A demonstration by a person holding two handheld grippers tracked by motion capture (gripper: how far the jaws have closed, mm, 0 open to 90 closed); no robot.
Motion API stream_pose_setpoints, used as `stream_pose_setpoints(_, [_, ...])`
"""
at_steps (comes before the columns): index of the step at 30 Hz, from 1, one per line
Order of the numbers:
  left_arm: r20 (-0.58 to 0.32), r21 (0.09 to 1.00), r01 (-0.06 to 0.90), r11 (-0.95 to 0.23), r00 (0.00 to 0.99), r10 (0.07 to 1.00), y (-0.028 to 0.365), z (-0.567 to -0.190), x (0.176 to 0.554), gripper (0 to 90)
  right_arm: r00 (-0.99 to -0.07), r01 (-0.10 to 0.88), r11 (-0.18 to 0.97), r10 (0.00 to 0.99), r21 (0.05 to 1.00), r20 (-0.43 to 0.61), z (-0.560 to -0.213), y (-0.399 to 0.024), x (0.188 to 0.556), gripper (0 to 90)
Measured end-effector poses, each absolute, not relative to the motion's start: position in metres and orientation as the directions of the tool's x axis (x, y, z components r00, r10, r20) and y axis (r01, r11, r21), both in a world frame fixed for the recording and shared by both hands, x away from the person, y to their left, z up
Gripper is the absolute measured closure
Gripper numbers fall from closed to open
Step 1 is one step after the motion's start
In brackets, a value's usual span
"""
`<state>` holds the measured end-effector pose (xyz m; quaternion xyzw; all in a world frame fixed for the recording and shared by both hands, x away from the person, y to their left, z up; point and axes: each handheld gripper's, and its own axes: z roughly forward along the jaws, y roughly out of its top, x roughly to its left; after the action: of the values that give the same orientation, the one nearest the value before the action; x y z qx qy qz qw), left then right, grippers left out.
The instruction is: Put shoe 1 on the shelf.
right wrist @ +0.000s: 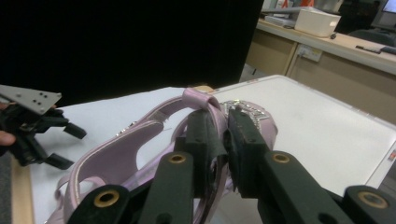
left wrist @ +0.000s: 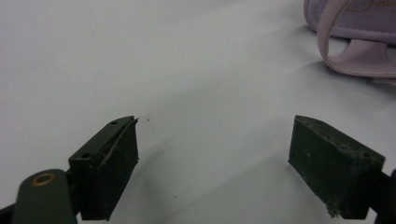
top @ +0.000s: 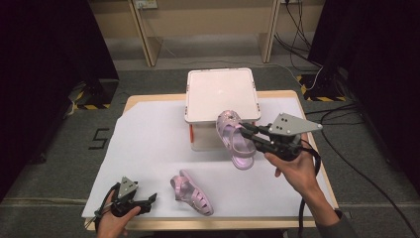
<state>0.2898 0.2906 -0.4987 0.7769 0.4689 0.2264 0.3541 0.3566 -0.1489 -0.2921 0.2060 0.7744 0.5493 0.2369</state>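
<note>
My right gripper (top: 246, 130) is shut on the strap of a pink sandal (top: 235, 140) and holds it in the air in front of the white lidded box (top: 222, 94). In the right gripper view the jaws pinch that pink sandal (right wrist: 135, 149) by its strap, with the box lid (right wrist: 327, 126) beyond. A second pink sandal (top: 192, 192) lies flat on the white table cover near the front edge. My left gripper (top: 152, 199) rests low at the front left, open, just left of that sandal. The left gripper view shows its jaws wide apart over bare cover, the second sandal (left wrist: 359, 42) at upper right.
The white cover (top: 143, 148) spreads over most of the wooden table. The box stands at the table's far middle. Cables (top: 341, 114) lie on the floor to the right, and dark curtains flank both sides.
</note>
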Motion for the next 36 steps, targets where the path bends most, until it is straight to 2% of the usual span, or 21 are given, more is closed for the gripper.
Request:
stream_pose_setpoints(10, [0.019,0.765,0.565,-0.310,0.461,0.887,0.291,-0.499,0.290,15.3,-0.768,0.067,0.313,0.623,0.947,-0.151,-0.279,-0.125,0.408,80.4])
stream_pose_setpoints(20, [0.018,0.763,0.566,-0.313,0.465,0.885,0.290,-0.498,0.289,15.2,-0.721,0.100,0.343,0.672,0.934,-0.169,-0.282,-0.100,0.455,80.4])
stream_pose_setpoints(36, [0.016,0.768,0.559,-0.313,0.472,0.881,0.289,-0.498,0.289,15.2,-0.678,0.157,0.347,0.718,0.925,-0.155,-0.294,-0.061,0.501,80.4])
